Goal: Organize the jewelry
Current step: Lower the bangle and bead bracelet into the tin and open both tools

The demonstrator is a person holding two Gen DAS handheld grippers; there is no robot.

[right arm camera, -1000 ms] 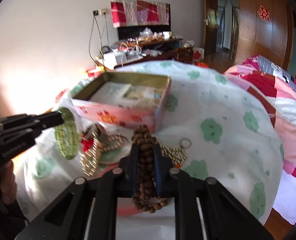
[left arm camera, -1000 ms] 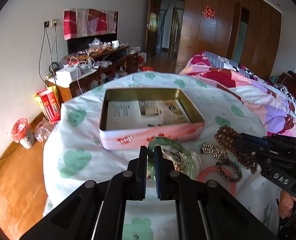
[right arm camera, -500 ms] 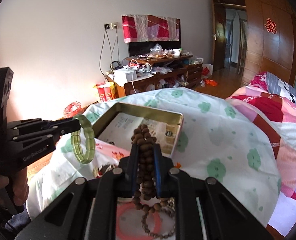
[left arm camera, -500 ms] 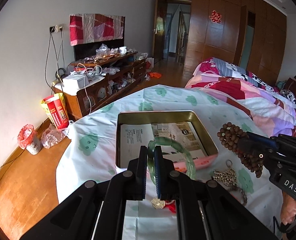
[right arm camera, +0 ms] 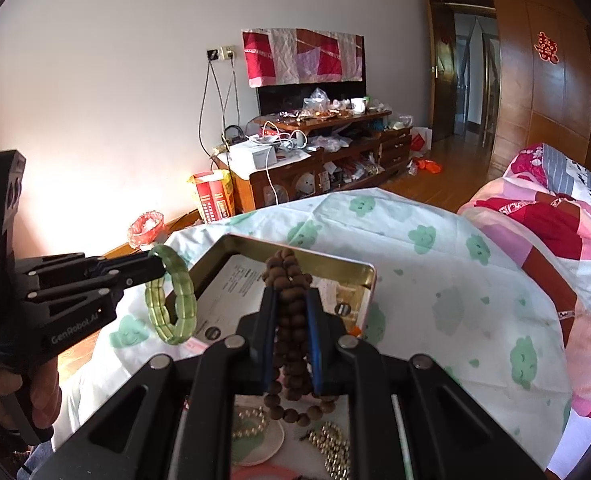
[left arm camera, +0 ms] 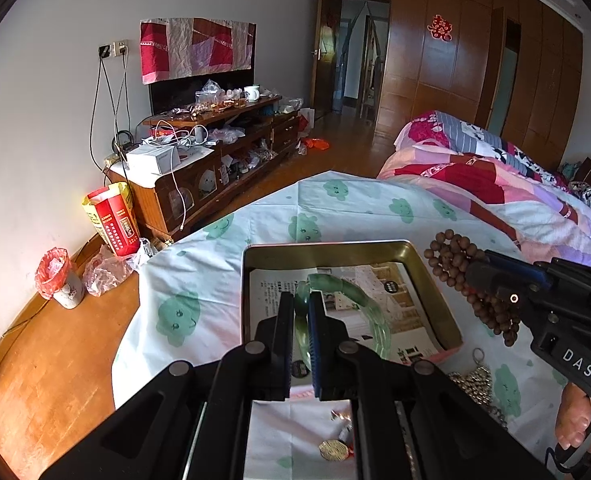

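My left gripper (left arm camera: 302,316) pinches the translucent green jade-like bangle (left arm camera: 351,292) over the open gold-lined rectangular tin (left arm camera: 435,292): rigid, probably brittle, best gripped on its band. My right gripper (right arm camera: 291,320) clamps the limp brown wooden bead string (right arm camera: 289,280) above the tin's near edge. Only the right view shows the bangle hanging clear.
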